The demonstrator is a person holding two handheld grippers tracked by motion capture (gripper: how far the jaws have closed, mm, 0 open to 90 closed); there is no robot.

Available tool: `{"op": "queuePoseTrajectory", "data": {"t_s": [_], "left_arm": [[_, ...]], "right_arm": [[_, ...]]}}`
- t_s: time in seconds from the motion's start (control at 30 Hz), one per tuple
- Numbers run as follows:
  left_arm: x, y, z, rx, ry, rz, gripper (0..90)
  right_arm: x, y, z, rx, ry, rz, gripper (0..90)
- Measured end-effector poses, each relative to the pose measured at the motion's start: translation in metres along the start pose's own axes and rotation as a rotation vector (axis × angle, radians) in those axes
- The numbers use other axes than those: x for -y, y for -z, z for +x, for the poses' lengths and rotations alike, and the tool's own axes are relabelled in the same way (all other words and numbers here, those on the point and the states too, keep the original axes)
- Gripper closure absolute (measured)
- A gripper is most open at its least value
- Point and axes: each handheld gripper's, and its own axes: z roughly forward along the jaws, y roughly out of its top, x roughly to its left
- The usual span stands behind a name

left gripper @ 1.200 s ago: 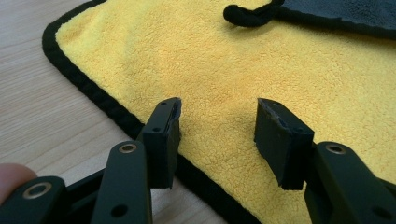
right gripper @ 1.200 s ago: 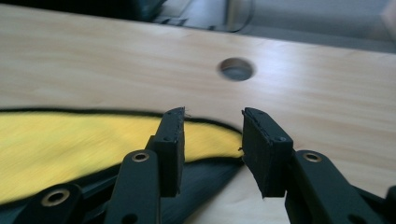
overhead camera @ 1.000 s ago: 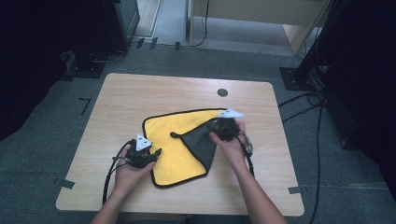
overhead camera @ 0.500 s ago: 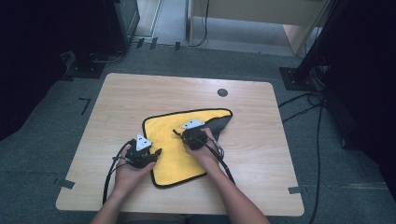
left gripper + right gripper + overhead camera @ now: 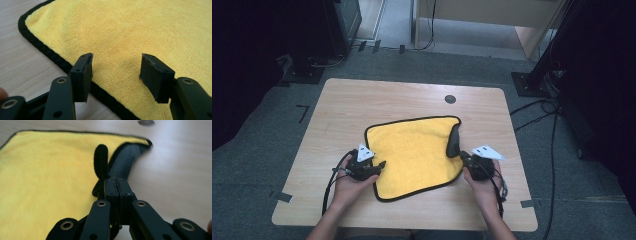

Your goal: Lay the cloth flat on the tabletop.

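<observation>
High view first, from the left edge of the desk (image 5: 362,92) across: the left gripper (image 5: 379,165) lies low near the front-left part of the desk, held in the person's left hand (image 5: 349,185), its tip at the left edge of the yellow cloth (image 5: 417,150). Left gripper view has its fingers (image 5: 82,73) standing apart over the cloth's black-trimmed border, with nothing pressed between them; they have just been opening wider.

The cloth lies spread flat in the middle of the desk, a little nearer the front edge than the back, yellow side up with a black hem all round. Its right edge is turned up and folded over, so a strip of the dark grey underside (image 5: 454,140) shows.

Further right, the right gripper (image 5: 464,157) sits in the person's right hand (image 5: 484,187) toward the front-right part of the desk. Right gripper view has its fingers (image 5: 111,188) pressed together on the cloth's black hem at that lifted right edge, with a loop of hem standing up just beyond them.

Near the back edge, right of centre, a small round hole (image 5: 450,99) sits in the desk.
</observation>
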Motion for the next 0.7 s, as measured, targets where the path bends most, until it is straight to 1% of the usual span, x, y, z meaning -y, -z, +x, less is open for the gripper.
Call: {"op": "queuePoseTrajectory", "data": {"t_s": [0.03,0.07,0.1,0.13,0.17,0.2,0.23,0.27,0.3,0.33,0.37,0.4,0.43,0.47,0.5,0.53,0.57,0.6,0.63,0.67,0.7], "left_arm": [[-0.001,0.007,-0.002,0.019,0.004,0.008,42.1],[-0.001,0.007,-0.002,0.019,0.004,0.008,42.0],[0.0,0.011,-0.008,0.024,-0.012,0.015,41.9],[0.0,0.011,-0.008,0.024,-0.012,0.015,41.8],[0.003,0.017,-0.017,0.035,-0.035,0.023,41.8],[0.003,0.017,-0.017,0.035,-0.035,0.023,41.7],[0.005,0.02,-0.022,0.041,-0.046,0.022,41.7],[0.007,0.023,-0.026,0.044,-0.066,0.023,41.7],[0.009,0.025,-0.03,0.047,-0.074,0.022,41.7],[0.01,0.026,-0.033,0.051,-0.085,0.022,41.7],[0.012,0.029,-0.038,0.052,-0.097,0.019,41.8],[0.012,0.029,-0.038,0.052,-0.097,0.019,42.3],[0.013,0.03,-0.041,0.05,-0.105,0.017,43.7],[0.013,0.032,-0.043,0.056,-0.113,0.017,43.7],[0.014,0.033,-0.045,0.07,-0.116,0.016,46.9],[0.016,0.034,-0.047,0.087,-0.123,0.016,46.9],[0.019,0.035,-0.05,0.113,-0.141,0.022,48.5],[0.021,0.035,-0.052,0.121,-0.157,0.026,48.5],[0.021,0.035,-0.052,0.121,-0.157,0.026,48.3],[0.023,0.034,-0.054,0.136,-0.185,0.033,48.3],[0.025,0.031,-0.057,0.162,-0.227,0.058,47.7]], "right_arm": [[0.015,0.013,-0.011,0.023,-0.033,0.011,88.6],[0.015,0.013,-0.011,0.023,-0.033,0.011,88.6],[0.029,0.024,-0.023,0.021,-0.092,0.022,88.5],[0.029,0.024,-0.023,0.021,-0.092,0.022,88.5],[0.04,0.031,-0.034,0.023,-0.134,0.035,88.7],[0.04,0.031,-0.034,0.023,-0.134,0.035,88.7],[0.045,0.033,-0.039,0.034,-0.146,0.043,90.0],[0.052,0.037,-0.048,0.048,-0.18,0.055,90.0],[0.052,0.037,-0.048,0.048,-0.18,0.055,90.0],[0.055,0.038,-0.052,0.055,-0.196,0.056,88.2],[0.059,0.04,-0.057,0.072,-0.206,0.054,79.4],[0.059,0.04,-0.057,0.072,-0.206,0.054,79.4],[0.058,0.044,-0.054,0.069,-0.183,0.014,76.9],[0.058,0.044,-0.054,0.069,-0.183,0.014,76.9],[0.053,0.047,-0.048,0.062,-0.141,-0.015,73.9],[0.053,0.047,-0.048,0.062,-0.141,-0.015,73.9],[0.049,0.049,-0.044,0.076,-0.118,-0.047,67.2],[0.048,0.049,-0.044,0.076,-0.121,-0.059,64.4],[0.048,0.049,-0.044,0.076,-0.121,-0.059,64.4],[0.047,0.048,-0.044,0.077,-0.127,-0.067,62.4],[0.048,0.046,-0.046,0.082,-0.144,-0.066,58.6]]}}
